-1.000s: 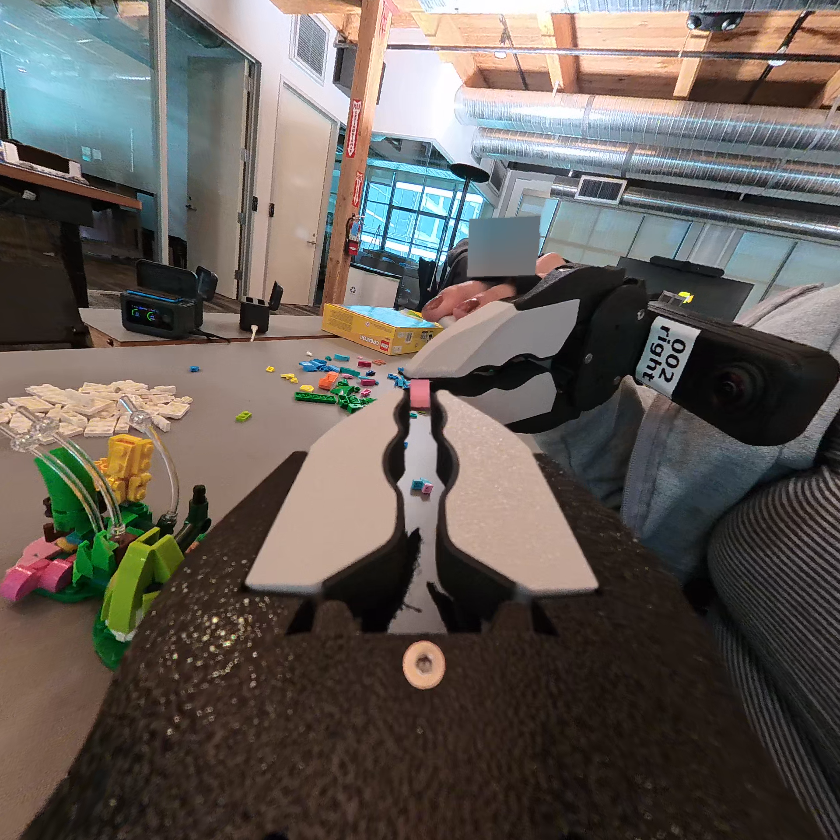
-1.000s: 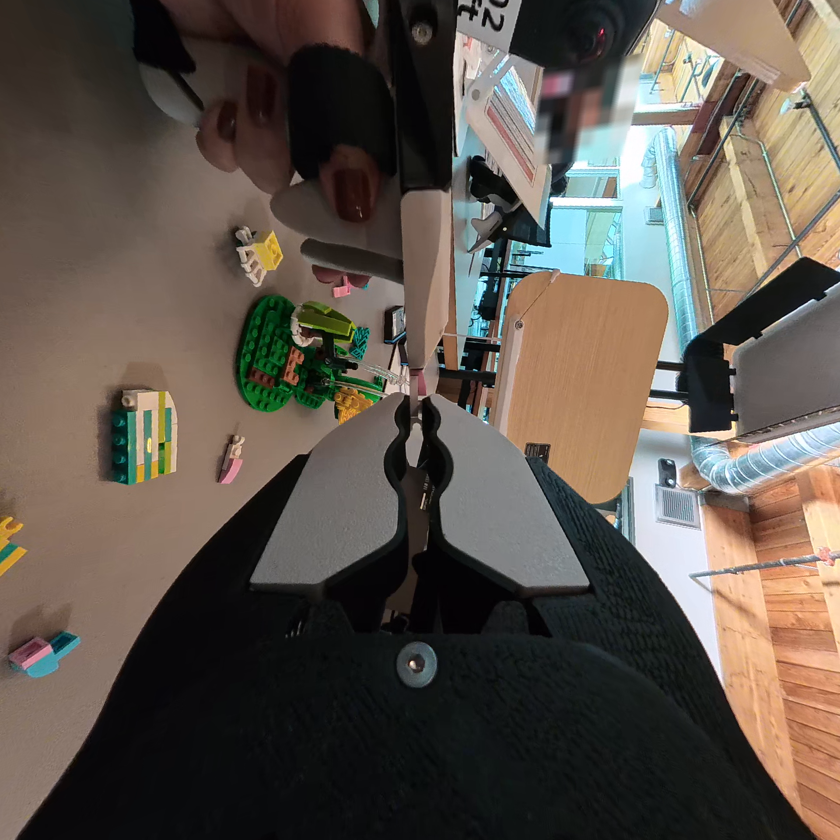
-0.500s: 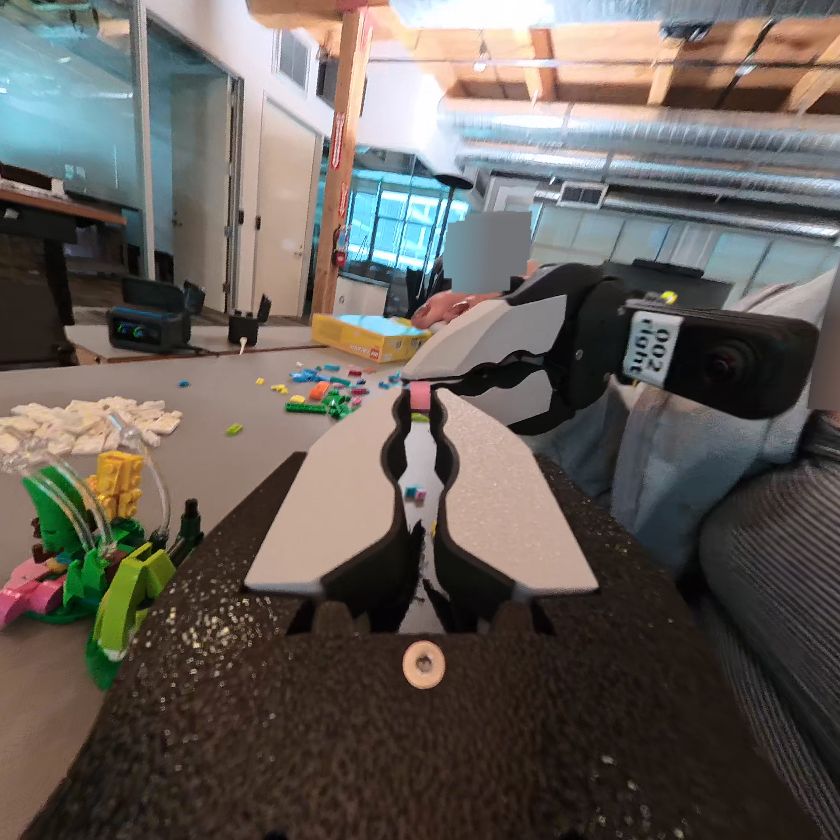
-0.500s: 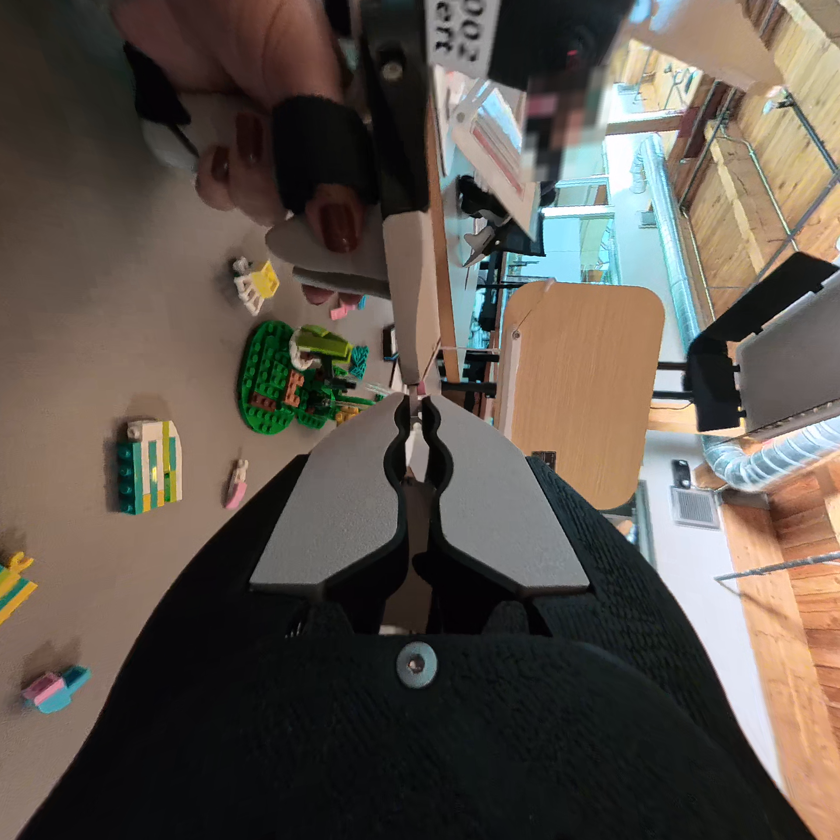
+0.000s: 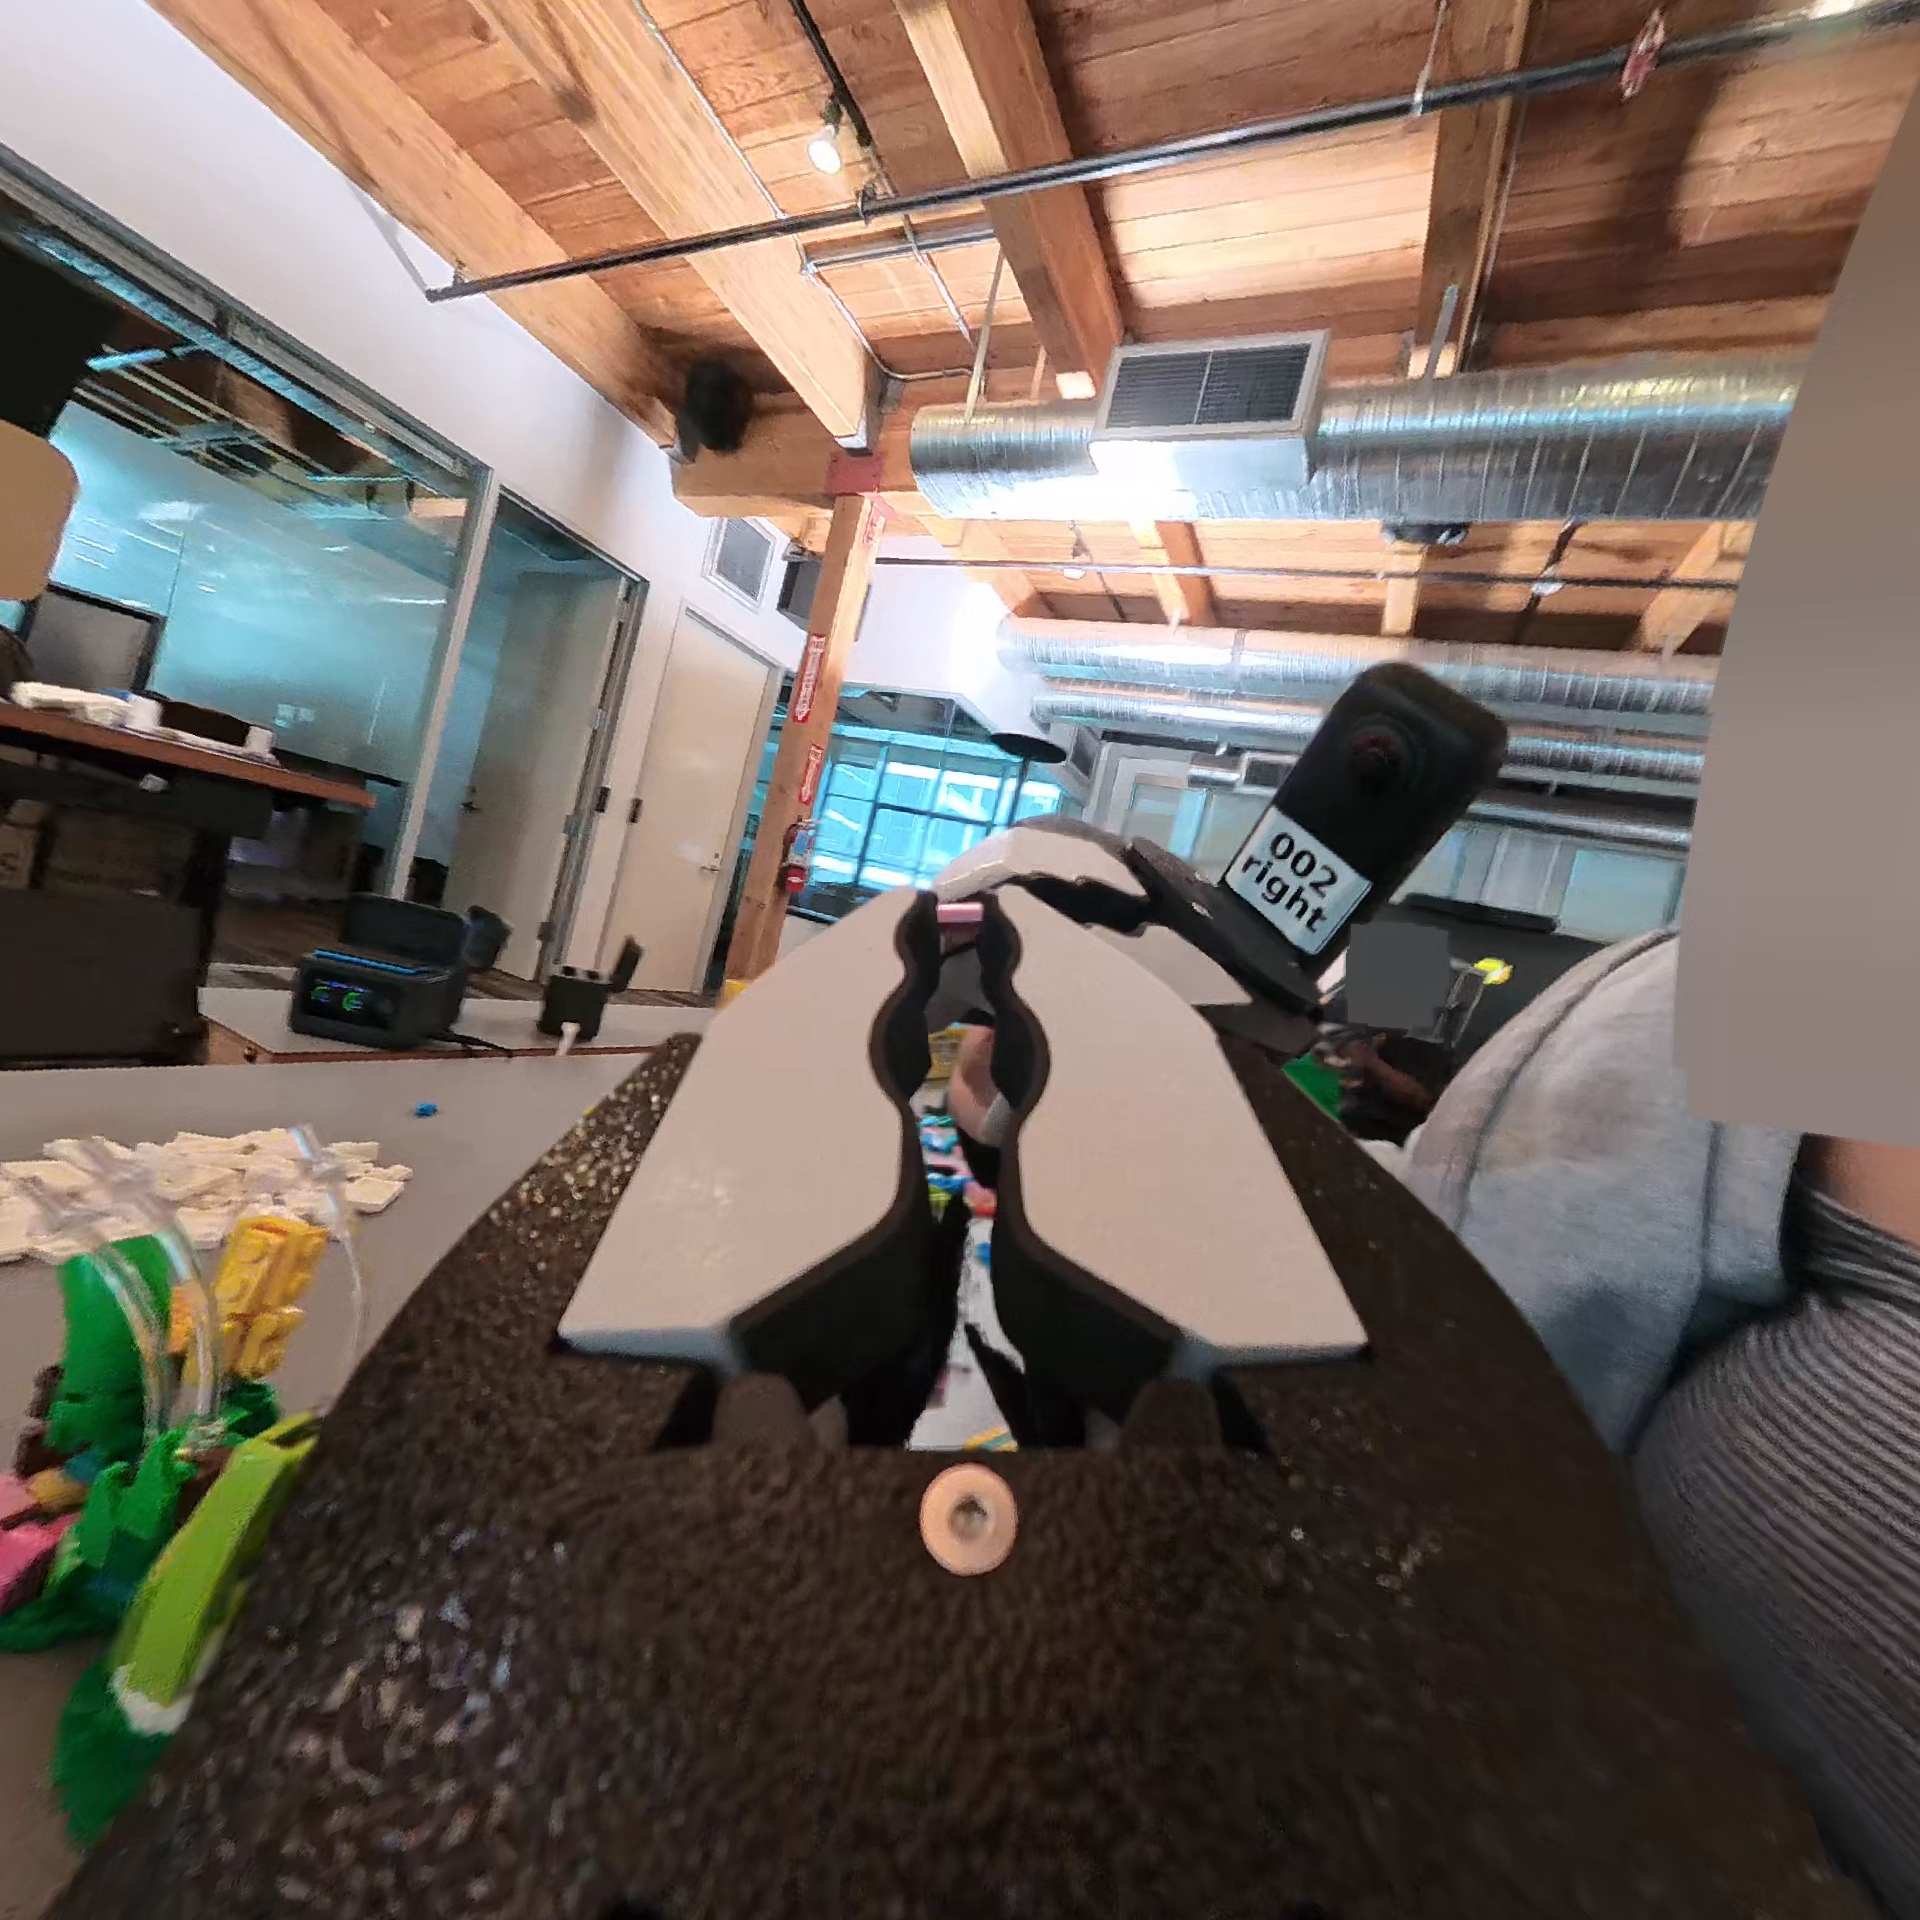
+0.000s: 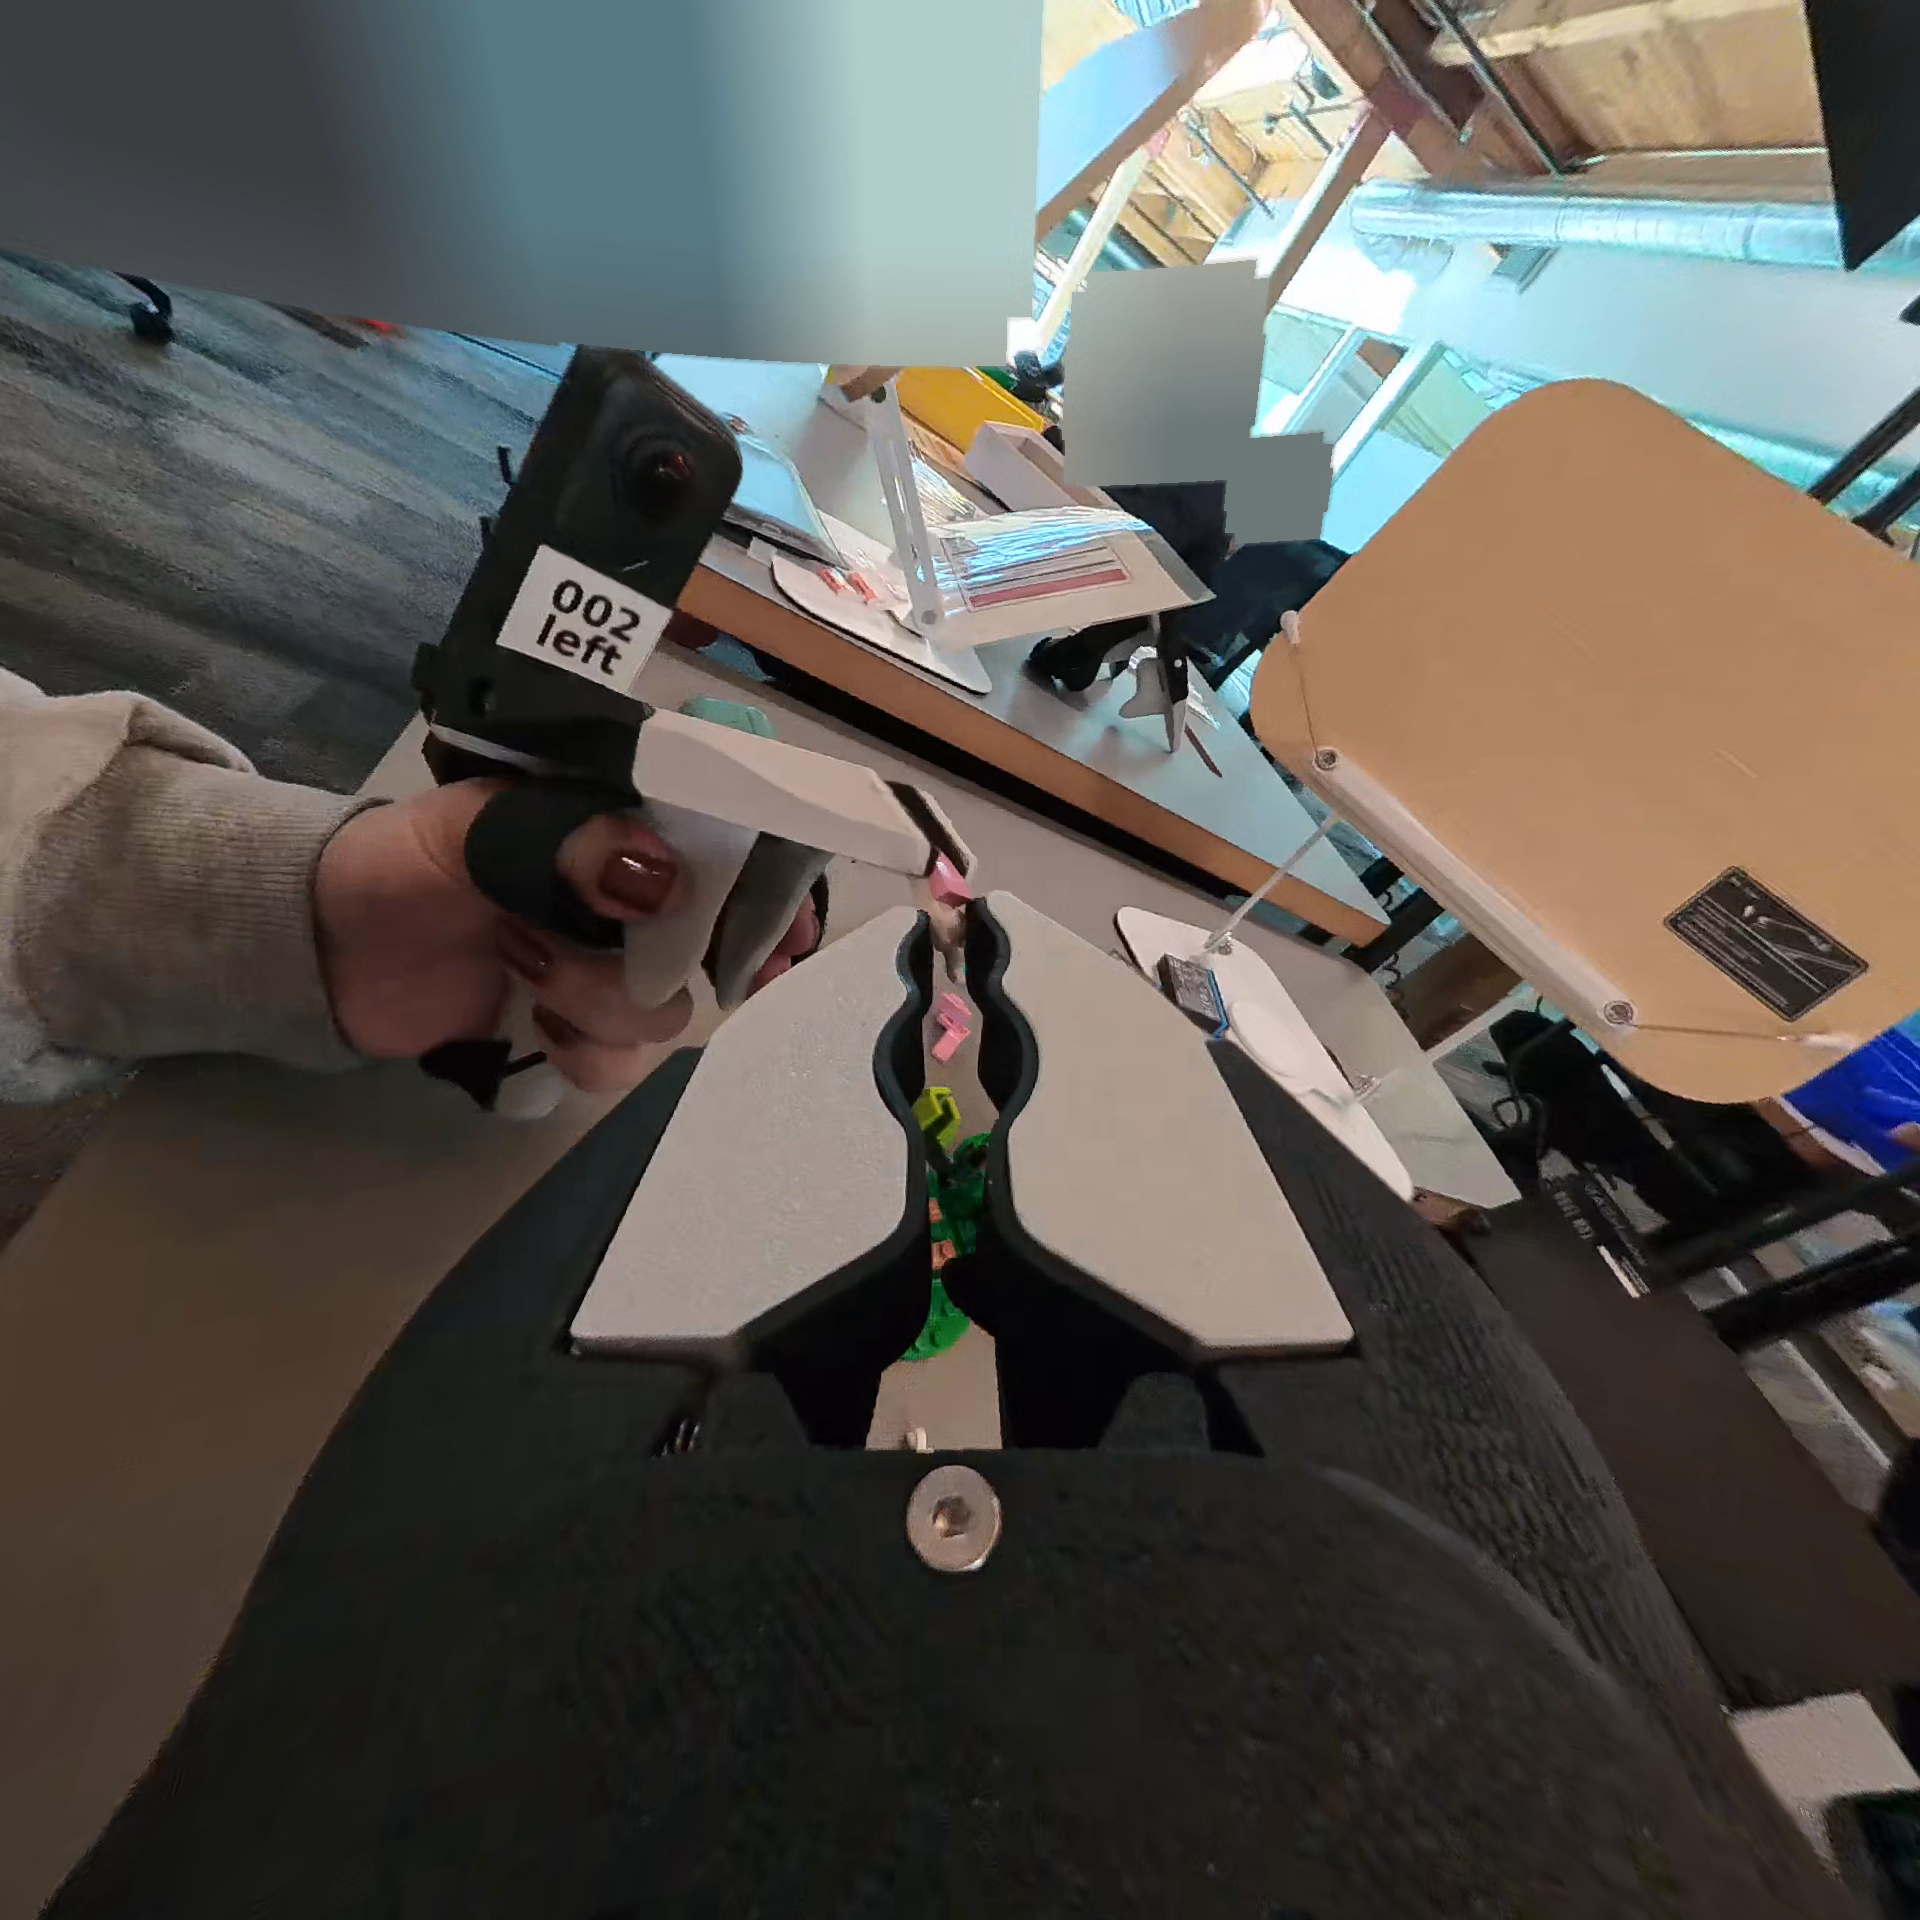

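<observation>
My left gripper is shut on a small pink brick, pinched at its fingertips and held up above the table. My right gripper meets it tip to tip and is shut on a small whitish piece that touches the pink brick. In the left wrist view the right gripper's white finger lies just behind the pink brick. In the right wrist view a person's hand holds the left gripper, whose finger points at my tips.
A green plant build with a yellow part and a heap of white pieces lie on the grey table at the left. Below the right gripper lie a loose pink piece and a lime piece. A tan board stands at the right. My left and right fingertips are right by each other.
Both grippers have tilted and swung upward together, still tip to tip. The pink brick has stayed in the left grasp. The right gripper has rolled round, so its view turned.
</observation>
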Tool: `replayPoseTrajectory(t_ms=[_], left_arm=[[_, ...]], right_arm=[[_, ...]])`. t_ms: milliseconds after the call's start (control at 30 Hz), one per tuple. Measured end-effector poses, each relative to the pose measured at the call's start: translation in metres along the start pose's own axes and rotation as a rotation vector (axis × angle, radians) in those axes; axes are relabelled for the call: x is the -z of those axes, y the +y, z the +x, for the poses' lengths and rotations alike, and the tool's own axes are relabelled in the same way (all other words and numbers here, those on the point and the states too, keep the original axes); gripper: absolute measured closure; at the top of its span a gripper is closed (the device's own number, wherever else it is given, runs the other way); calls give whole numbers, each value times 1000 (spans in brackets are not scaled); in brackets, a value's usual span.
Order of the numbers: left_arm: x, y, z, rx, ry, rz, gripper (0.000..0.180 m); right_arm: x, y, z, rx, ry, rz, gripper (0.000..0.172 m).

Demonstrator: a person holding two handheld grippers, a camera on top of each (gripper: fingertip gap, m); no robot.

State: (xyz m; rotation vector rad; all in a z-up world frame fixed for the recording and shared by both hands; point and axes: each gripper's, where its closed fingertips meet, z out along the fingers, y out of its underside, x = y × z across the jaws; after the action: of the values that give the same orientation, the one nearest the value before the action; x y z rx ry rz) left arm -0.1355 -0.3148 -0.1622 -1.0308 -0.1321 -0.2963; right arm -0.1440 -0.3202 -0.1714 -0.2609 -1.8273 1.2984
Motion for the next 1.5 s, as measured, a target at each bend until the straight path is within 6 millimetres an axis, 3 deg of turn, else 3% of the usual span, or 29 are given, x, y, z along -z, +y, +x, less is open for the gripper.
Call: replayPoseTrajectory(t_ms=[67,200,267,367,467,567,667,800,933,1033,1100,1267,1400,1500], left_arm=[[0,3,-2,80,11,9,173],[-2,11,-11,246,14,24,173],[-4,14,-12,281,2,28,173],[-6,16,-14,316,-9,28,173],[-7,16,-13,366,16,49,173],[-6,14,-7,293,42,32,173],[-5,15,-6,24,-36,-78,173],[-3,24,-11,-330,-178,-218,173],[-6,34,-8,-309,-153,-222,173],[-12,34,3,-226,-65,-209,172],[-13,40,7,-305,-49,-254,172],[-5,56,10,-734,-51,-403,172],[-5,66,10,-738,-33,-453,162],[-5,77,11,-755,-15,-512,169]], right_arm=[[1,2,1,109,22,-21,168],[3,14,8,798,226,-196,169],[4,15,11,1018,293,-229,169],[7,17,15,1228,357,-241,169],[8,16,16,1322,388,-219,168],[9,13,14,1215,343,-185,168],[9,14,12,974,242,-193,169],[8,27,10,784,129,-293,168],[15,37,6,731,-12,-386,168],[27,31,1,538,-120,-360,168],[33,33,-4,454,-183,-367,168],[44,53,-6,371,-258,-469,168],[50,57,-14,302,-329,-491,169],[53,60,-21,276,-375,-511,168]])
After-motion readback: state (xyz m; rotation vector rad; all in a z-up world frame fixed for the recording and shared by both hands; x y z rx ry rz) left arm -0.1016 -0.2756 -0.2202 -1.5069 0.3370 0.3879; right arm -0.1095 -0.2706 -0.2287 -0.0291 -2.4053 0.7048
